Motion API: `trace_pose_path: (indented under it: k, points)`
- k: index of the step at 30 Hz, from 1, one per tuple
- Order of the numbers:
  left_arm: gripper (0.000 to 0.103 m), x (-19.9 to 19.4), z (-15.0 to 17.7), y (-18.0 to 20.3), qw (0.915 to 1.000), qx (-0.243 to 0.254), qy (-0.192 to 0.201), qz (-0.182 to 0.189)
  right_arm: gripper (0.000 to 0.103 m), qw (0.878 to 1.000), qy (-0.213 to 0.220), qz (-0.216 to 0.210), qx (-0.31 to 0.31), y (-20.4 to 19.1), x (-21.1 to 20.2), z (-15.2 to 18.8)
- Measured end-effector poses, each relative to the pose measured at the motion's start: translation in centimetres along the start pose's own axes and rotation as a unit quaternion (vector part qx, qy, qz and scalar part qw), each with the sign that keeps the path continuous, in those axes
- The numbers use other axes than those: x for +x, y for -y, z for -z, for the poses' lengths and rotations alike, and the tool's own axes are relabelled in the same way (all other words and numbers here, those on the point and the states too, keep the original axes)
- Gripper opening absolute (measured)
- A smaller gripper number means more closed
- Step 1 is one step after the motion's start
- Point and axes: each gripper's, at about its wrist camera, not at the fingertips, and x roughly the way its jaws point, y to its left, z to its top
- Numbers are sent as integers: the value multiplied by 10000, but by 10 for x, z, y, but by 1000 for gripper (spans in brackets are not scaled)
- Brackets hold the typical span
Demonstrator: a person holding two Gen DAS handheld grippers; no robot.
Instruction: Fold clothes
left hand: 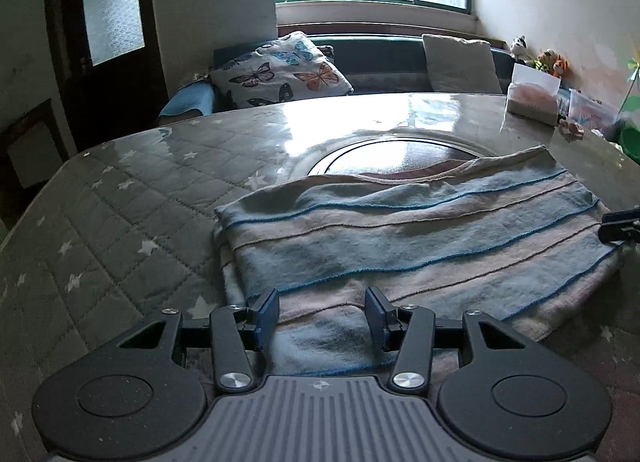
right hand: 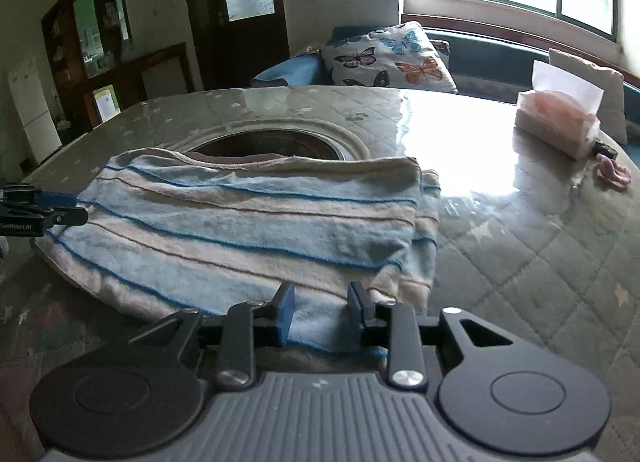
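A striped garment (left hand: 400, 234) in pale blue and beige lies folded into a rectangle on the quilted table; it also shows in the right wrist view (right hand: 248, 222). My left gripper (left hand: 322, 302) is open, its fingers spread over the garment's near edge toward its left end. My right gripper (right hand: 320, 298) is open, its fingers over the near edge close to the garment's right end. Neither holds the cloth. The right gripper's tip (left hand: 620, 226) shows at the far right of the left wrist view. The left gripper's tip (right hand: 44, 206) shows at the left in the right wrist view.
The table (left hand: 120, 222) has a glossy cover with a star quilt beneath and a round dark insert (left hand: 392, 158) behind the garment. A tissue box (right hand: 556, 122) stands at the back right with a small pink item (right hand: 612, 174) beside it. A sofa with a butterfly cushion (left hand: 280, 70) lies beyond.
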Motion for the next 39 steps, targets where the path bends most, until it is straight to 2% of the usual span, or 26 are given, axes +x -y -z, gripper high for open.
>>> trace_pose_path:
  k: [8,17,24,30,31,33,35,38,39]
  points:
    - [51,-9,12,-6,9996,-252,-49,108,29,9979,67,154,-623,-9,-9,12]
    - [52,-26,28,-7,9994,-301,-66,155,29,9971,-55,149,-739,-11,-16,11]
    - [51,-44,42,-28,9978,-645,-155,88,29,9964,-155,247,-797,-13,-21,11]
    - [49,-51,35,-31,9976,-652,-38,214,29,9956,-248,337,-842,-17,-25,12]
    - [48,-49,32,-31,9976,-650,-15,243,29,9955,-255,349,-846,-17,-26,12]
    - [39,-42,28,-30,9977,-603,-21,308,29,9954,-260,377,-836,-19,-27,12]
    - [22,-36,29,-31,9976,-553,-103,392,29,9953,-260,417,-838,-22,-27,13]
    - [10,-33,33,-32,9980,-475,-125,392,29,9952,-261,461,-818,-25,-26,13]
    - [9,-35,35,-33,9978,-502,-130,421,29,9954,-255,467,-802,-25,-26,13]
